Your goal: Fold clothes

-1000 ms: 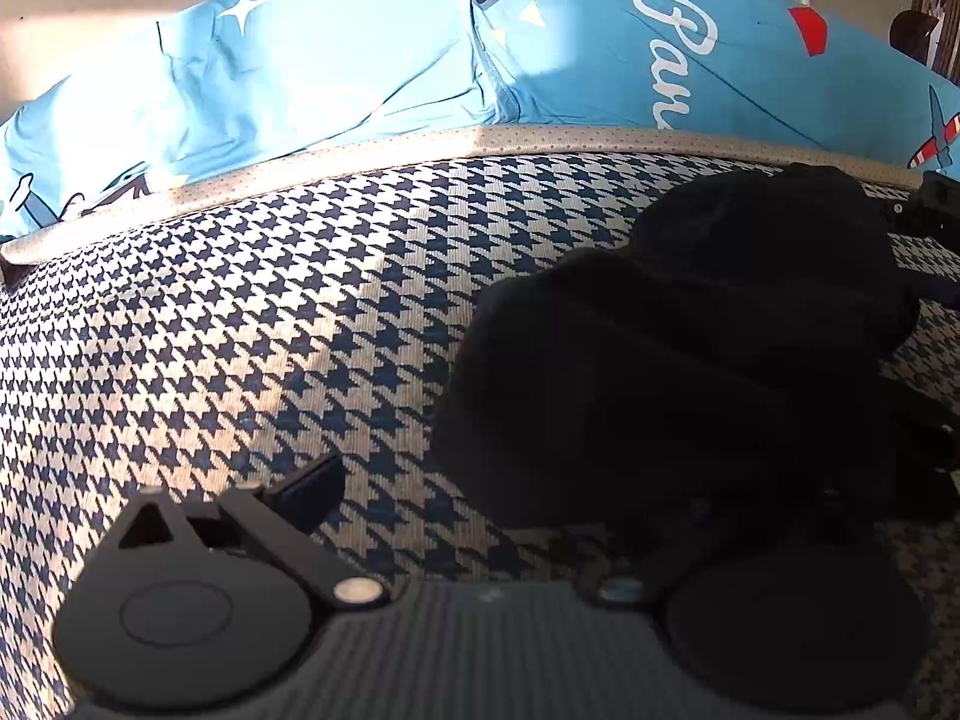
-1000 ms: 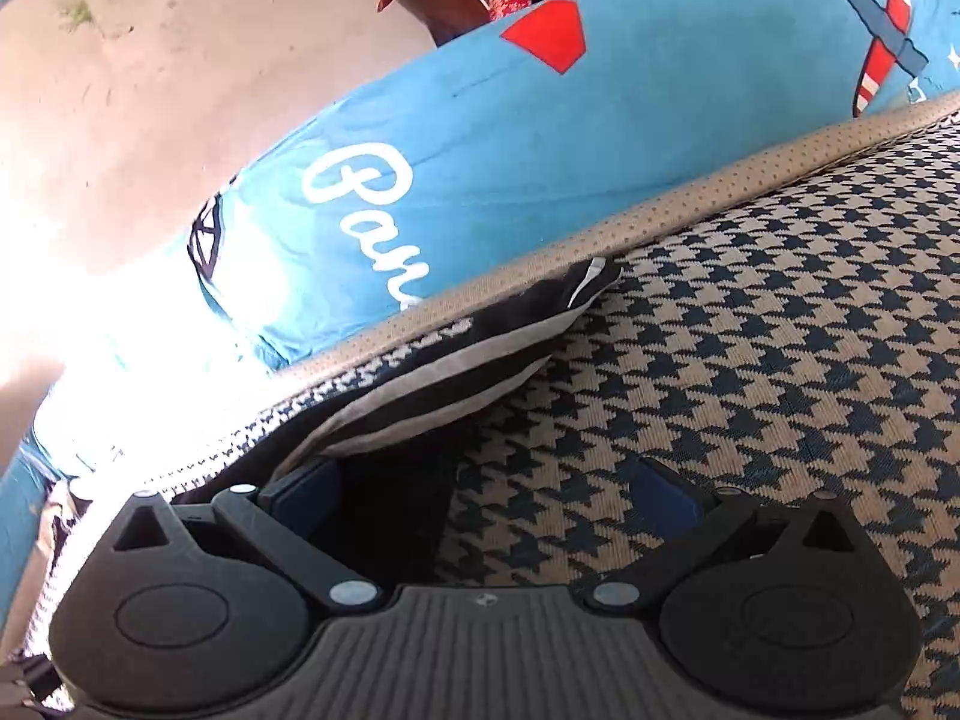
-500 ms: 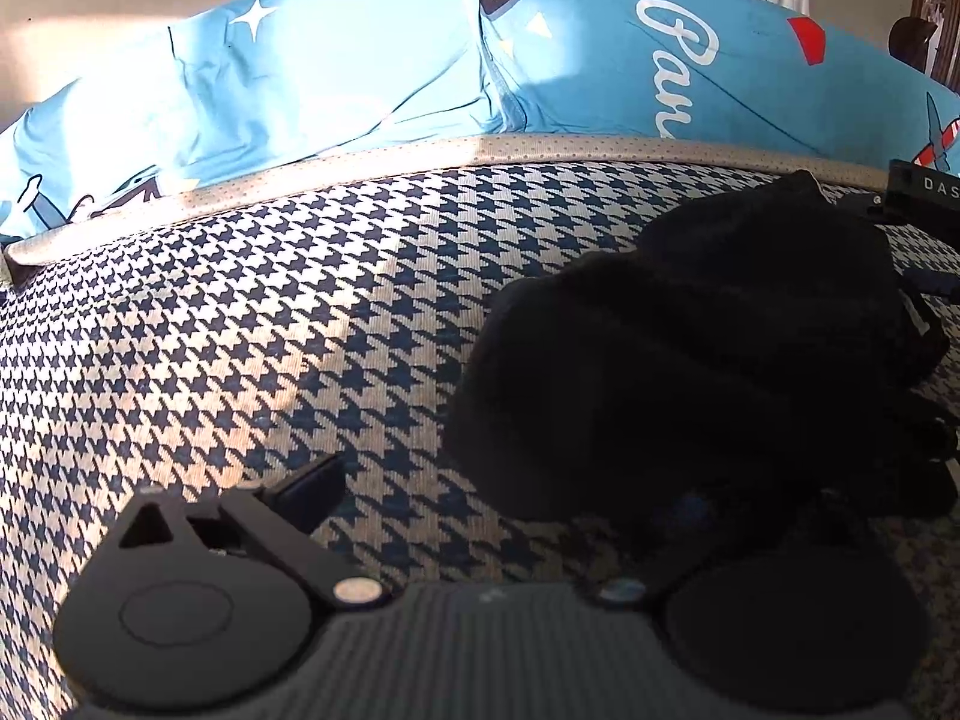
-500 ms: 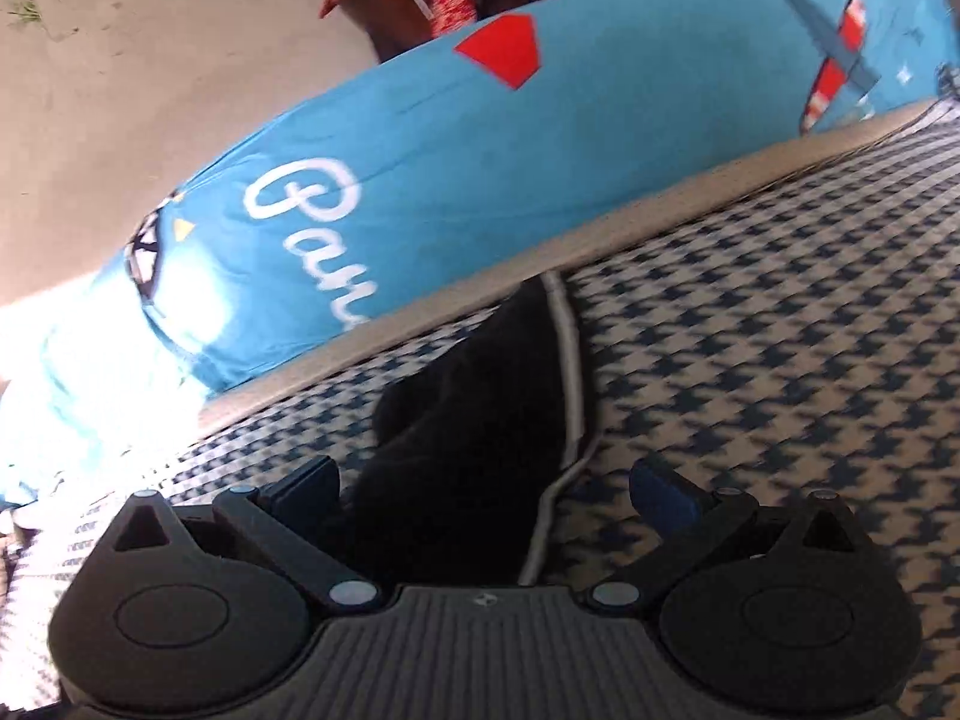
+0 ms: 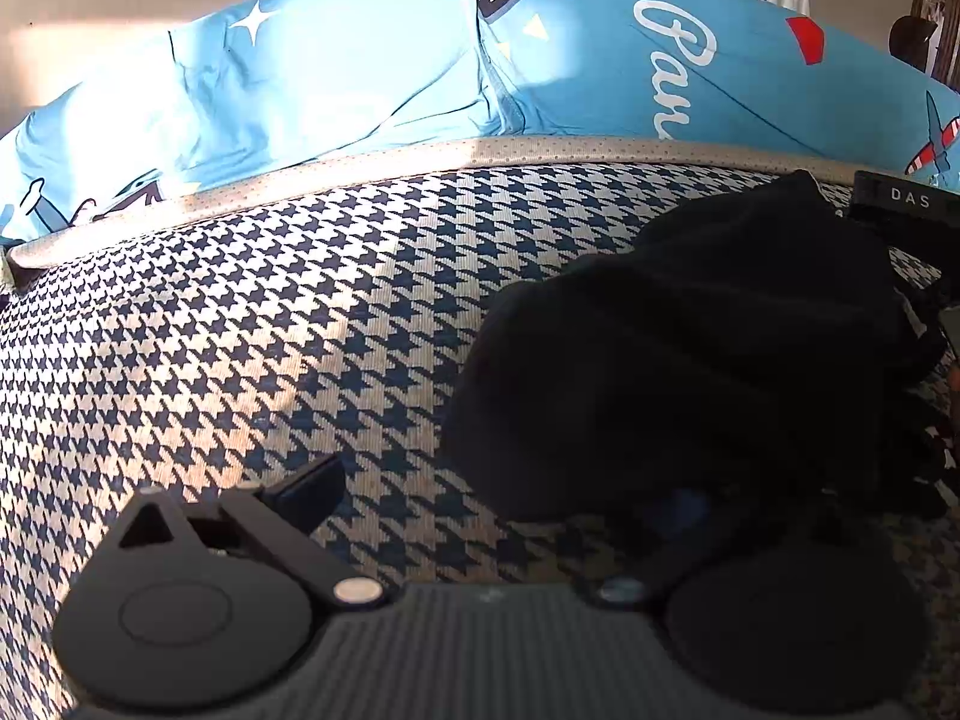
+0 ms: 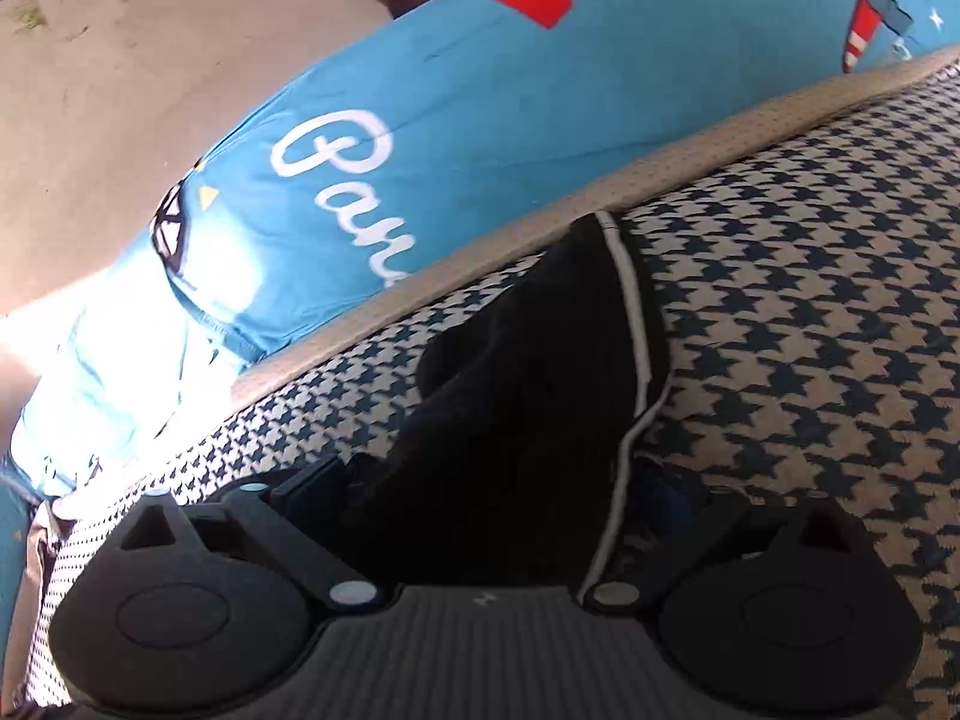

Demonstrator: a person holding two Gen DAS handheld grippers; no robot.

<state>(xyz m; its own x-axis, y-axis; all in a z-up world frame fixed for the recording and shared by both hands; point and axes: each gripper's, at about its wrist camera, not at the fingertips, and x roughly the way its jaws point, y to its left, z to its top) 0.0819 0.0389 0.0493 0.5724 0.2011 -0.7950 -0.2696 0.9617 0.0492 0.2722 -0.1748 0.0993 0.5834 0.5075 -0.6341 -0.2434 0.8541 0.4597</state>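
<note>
Roughly, by item:
Garment: black garment (image 5: pixel 690 360) with white piping (clearest in the right wrist view) (image 6: pixel 528 396), bunched on the houndstooth mattress (image 5: pixel 252 324), near its beige edge.
Left claw (image 5: pixel 498 498): spread wide; its right finger is under the garment's near edge, its left on bare mattress.
Right claw (image 6: pixel 480 498): fingers apart, black cloth lying between them, not clamped.
Behind: blue printed pillows (image 5: pixel 360 72).
</note>
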